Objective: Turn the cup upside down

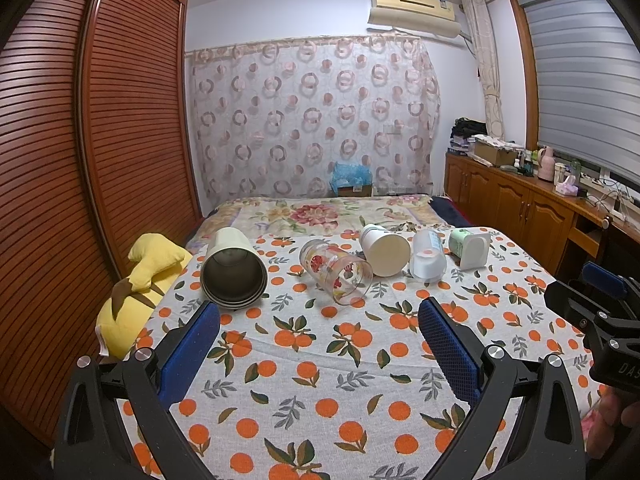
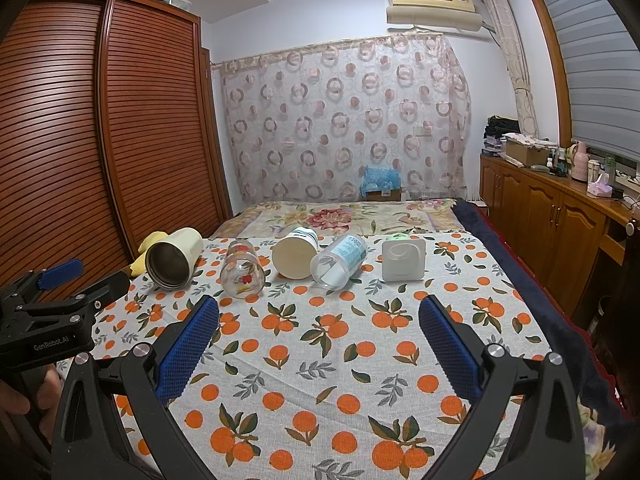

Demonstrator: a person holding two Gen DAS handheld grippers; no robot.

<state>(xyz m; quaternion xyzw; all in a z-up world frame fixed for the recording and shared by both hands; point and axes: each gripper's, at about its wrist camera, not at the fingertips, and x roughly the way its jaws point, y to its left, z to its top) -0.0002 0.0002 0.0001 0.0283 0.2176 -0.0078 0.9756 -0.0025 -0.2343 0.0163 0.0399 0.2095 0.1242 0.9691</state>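
Several cups lie on their sides in a row on the orange-print cloth, mouths toward me: a cream tumbler, a flowered glass, a white paper cup, a clear plastic cup and a green-and-white yogurt pot. My left gripper is open and empty, short of the glass. My right gripper is open and empty, short of the plastic cup. Each gripper shows at the edge of the other's view.
A yellow pillow lies at the cloth's left edge beside a slatted wooden wardrobe. A floral bedspread lies behind the cups. Wooden cabinets with clutter stand along the right wall.
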